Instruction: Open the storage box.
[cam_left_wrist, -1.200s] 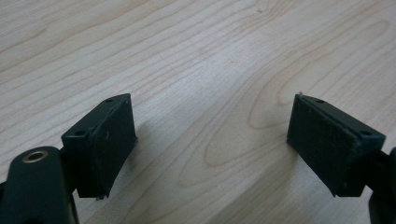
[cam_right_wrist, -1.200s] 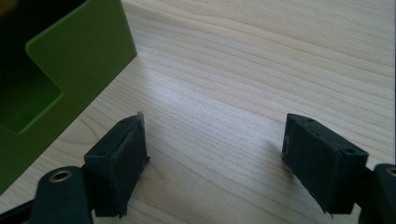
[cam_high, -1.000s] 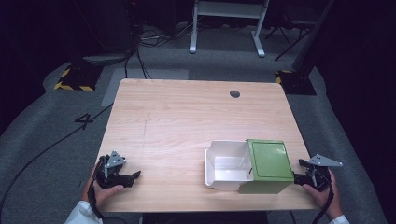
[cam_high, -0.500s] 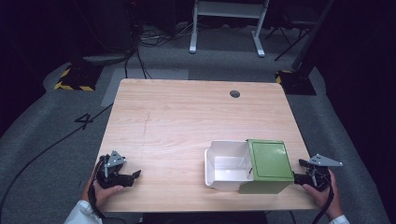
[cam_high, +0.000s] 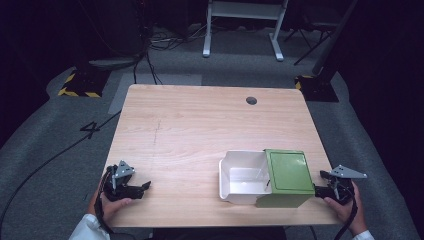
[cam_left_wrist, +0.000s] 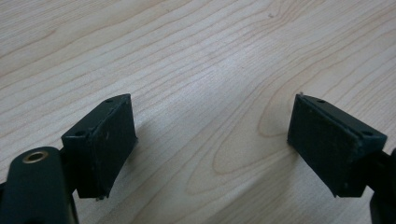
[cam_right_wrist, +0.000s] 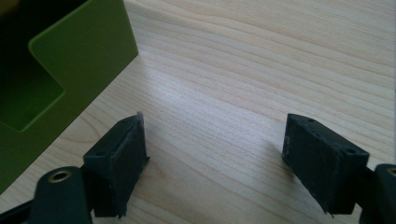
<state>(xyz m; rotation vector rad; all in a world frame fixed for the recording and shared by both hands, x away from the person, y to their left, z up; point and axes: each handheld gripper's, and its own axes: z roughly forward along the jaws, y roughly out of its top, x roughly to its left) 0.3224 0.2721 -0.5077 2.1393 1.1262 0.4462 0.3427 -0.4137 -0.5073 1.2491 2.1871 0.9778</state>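
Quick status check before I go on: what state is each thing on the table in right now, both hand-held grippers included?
Left hand-held gripper: open, empty, low over bare table.
Right hand-held gripper: open, empty, beside the green box.
Green box: lying on its side, partly sleeved over the white drawer.
White drawer: partly pulled out, looks empty.
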